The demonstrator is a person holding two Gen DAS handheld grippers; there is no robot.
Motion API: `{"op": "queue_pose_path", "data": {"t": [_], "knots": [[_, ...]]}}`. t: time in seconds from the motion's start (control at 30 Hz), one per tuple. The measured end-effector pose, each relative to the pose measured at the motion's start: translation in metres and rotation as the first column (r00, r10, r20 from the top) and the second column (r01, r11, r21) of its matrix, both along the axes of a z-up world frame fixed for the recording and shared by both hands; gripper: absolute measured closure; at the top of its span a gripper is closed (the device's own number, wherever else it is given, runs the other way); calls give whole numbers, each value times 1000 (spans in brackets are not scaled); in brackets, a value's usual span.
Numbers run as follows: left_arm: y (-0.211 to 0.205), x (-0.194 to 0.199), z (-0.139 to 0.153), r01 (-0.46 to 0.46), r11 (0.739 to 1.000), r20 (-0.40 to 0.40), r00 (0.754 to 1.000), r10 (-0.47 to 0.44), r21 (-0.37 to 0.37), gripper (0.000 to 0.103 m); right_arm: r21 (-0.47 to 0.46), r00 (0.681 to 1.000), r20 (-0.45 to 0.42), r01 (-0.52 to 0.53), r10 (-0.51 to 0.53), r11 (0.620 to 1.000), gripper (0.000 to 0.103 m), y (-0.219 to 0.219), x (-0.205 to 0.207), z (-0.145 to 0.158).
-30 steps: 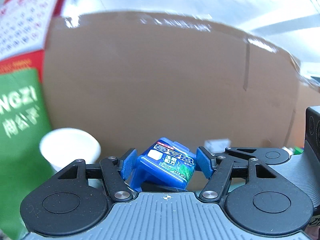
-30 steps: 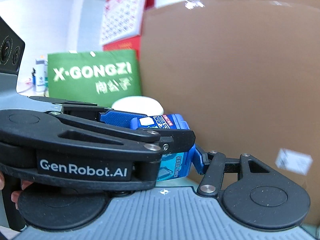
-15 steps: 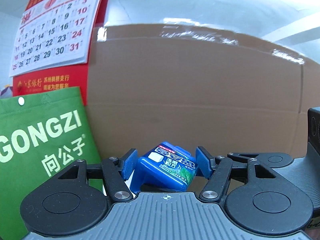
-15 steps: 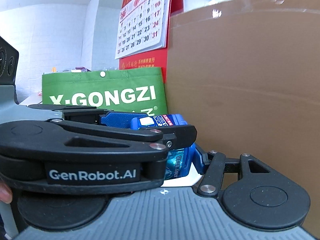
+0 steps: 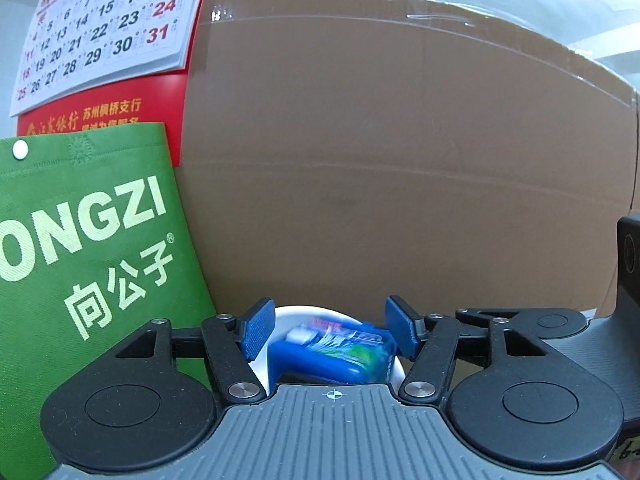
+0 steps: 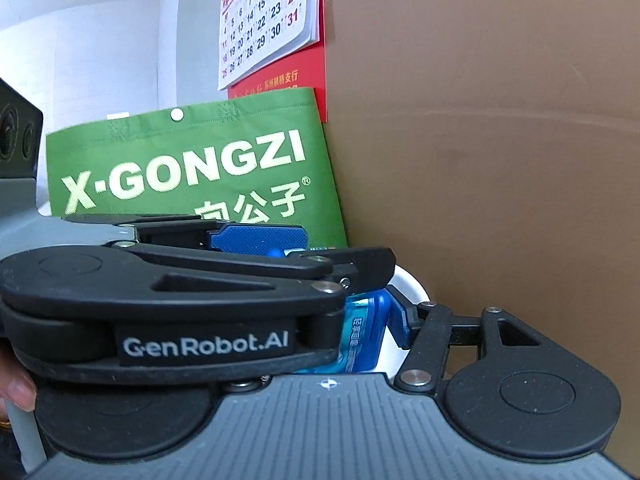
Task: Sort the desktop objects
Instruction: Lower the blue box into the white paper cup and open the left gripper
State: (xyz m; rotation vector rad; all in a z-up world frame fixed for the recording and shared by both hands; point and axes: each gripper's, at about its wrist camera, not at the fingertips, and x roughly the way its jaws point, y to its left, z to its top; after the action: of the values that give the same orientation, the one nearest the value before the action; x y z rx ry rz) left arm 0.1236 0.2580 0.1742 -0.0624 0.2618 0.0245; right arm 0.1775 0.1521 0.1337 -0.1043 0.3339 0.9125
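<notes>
Blue plastic gum box [image 5: 334,350] is sitting blurred btwn the left gripper [image 5: 330,330] fingers, over a white cup [image 5: 288,316] at the foot of the cardboard box [image 5: 400,152]. Left fingers have just been opening: pads are standing clear of the box w/ gaps both sides, so it's looking like the release step. Right gripper [image 6: 360,316] is reaching in from the right; one finger [image 6: 398,320] is touching the box edge, the other is hidden, so can't tell if it's gripping. Both are pointing slightly downward. Next, prob: back both off w/o tipping the cup. Green bag [image 5: 80,240] is standing left.
</notes>
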Motion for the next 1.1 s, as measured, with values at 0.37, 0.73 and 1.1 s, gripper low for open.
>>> {"op": "queue_pose_path", "data": {"t": [0.37, 0.73, 1.1], "knots": [[7, -3, 4, -37, 999, 21, 999, 38, -13, 10, 5, 999, 15, 36, -36, 999, 27, -4, 0, -2], [1, -25, 7, -62, 998, 54, 997, 62, -11, 0, 34, 993, 67, 91, -93, 995, 0, -18, -5, 1], [-20, -67, 13, -72, 997, 61, 996, 71, 11, 0, -20, 989, 106, 108, -106, 994, 0, -35, -41, 7]]}}
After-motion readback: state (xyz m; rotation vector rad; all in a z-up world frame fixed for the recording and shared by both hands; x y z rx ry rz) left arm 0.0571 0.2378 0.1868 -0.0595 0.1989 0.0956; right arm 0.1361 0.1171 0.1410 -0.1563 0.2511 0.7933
